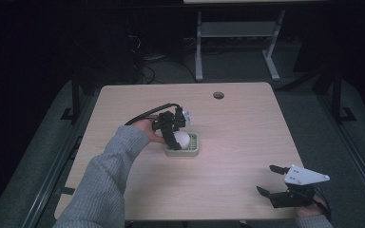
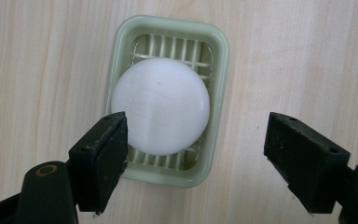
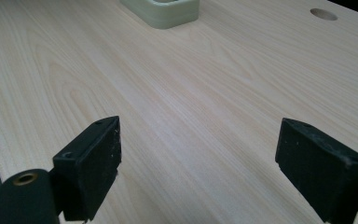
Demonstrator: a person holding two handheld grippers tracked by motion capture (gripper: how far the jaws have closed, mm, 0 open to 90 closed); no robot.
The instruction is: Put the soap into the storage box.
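Your white soap (image 2: 161,106) already lies in the green soap dish (image 2: 216,84); your left gripper (image 2: 196,154) hangs above the dish, jaws apart, while your right gripper (image 1: 273,180) idles well away, jaws spread

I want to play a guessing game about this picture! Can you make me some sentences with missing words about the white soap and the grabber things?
1. The round white soap lies in a pale ____ dish.
2. The left gripper hangs above the soap with its jaws ____.
3. The right gripper holds ____ between its jaws.
4. The dish stands on a ____ table.

Missing words: green; open; nothing; wooden
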